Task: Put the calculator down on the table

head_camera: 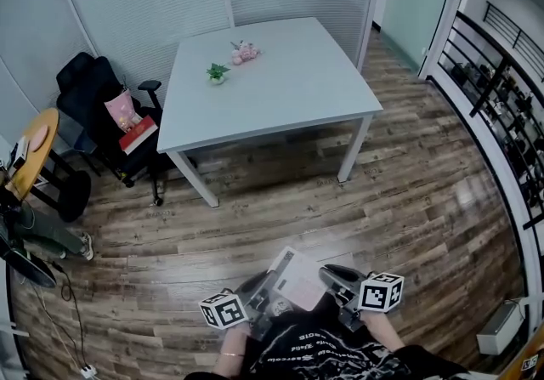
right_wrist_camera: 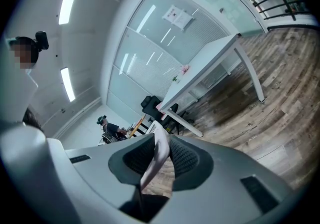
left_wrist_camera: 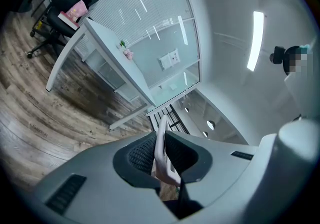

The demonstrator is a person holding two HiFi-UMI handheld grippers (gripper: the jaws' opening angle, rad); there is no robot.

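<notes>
The calculator [head_camera: 297, 280] is off the table, carried low at 6 o'clock in the head view, close in front of the person. The table [head_camera: 280, 89] stands well apart at 12 o'clock, across open wooden floor. The left gripper [head_camera: 269, 292] pinches the calculator's 9 o'clock edge and the right gripper [head_camera: 330, 278] its 3 o'clock edge. Each gripper view shows the ribbed pads nearly together, pressing flat on a thin pale slab seen edge-on (left gripper [left_wrist_camera: 161, 154], calculator [left_wrist_camera: 160, 143]; right gripper [right_wrist_camera: 159, 157], calculator [right_wrist_camera: 155, 160]).

It looks like a thin, stiff, light plastic slab, unlikely to bend. Its smooth casing could probably slide or pivot between the pads if either grip eases. The two opposite edges seem the sensible hold, since they keep it level and spare the keys and display from pressure.

The table carries a small potted plant [head_camera: 218, 73] and a pink object [head_camera: 245, 52] toward its far side. The near half looks bare for setting the calculator down.

No brand or key legends can be read on the calculator. The print on the person's dark shirt [head_camera: 323, 353] and the sheet [right_wrist_camera: 178, 16] on the glass wall are too small to read.
</notes>
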